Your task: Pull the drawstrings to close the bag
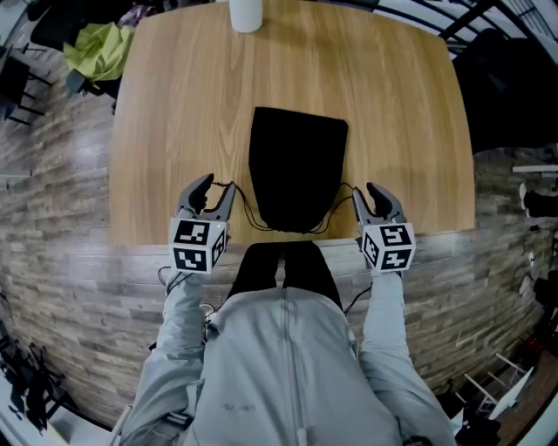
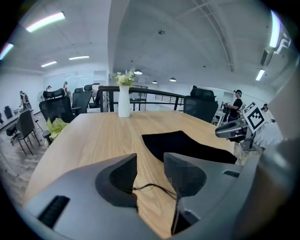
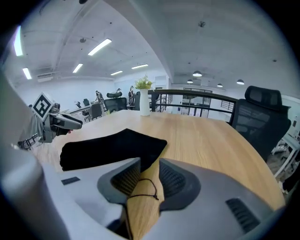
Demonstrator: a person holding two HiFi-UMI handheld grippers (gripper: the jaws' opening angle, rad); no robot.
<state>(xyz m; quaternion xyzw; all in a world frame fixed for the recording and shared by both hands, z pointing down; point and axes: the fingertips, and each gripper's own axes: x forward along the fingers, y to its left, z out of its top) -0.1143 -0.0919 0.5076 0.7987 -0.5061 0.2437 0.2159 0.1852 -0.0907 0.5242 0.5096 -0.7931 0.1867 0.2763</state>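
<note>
A flat black drawstring bag (image 1: 296, 165) lies in the middle of the wooden table (image 1: 174, 104), its mouth toward the near edge. A thin black cord (image 1: 242, 209) runs from the mouth on the left and another (image 1: 338, 207) on the right. My left gripper (image 1: 218, 187) hovers by the left cord, jaws open; in the left gripper view that cord (image 2: 154, 188) lies on the wood below the gap. My right gripper (image 1: 364, 192) hovers by the right cord, jaws apart; its knotted cord loop (image 3: 147, 187) shows in the gap, untouched by the pads.
A white vase (image 1: 246, 13) stands at the table's far edge. The near table edge (image 1: 288, 239) runs just behind both grippers. A yellow-green cloth (image 1: 100, 48) lies on a chair at the far left. Black office chairs (image 3: 262, 117) stand around the table.
</note>
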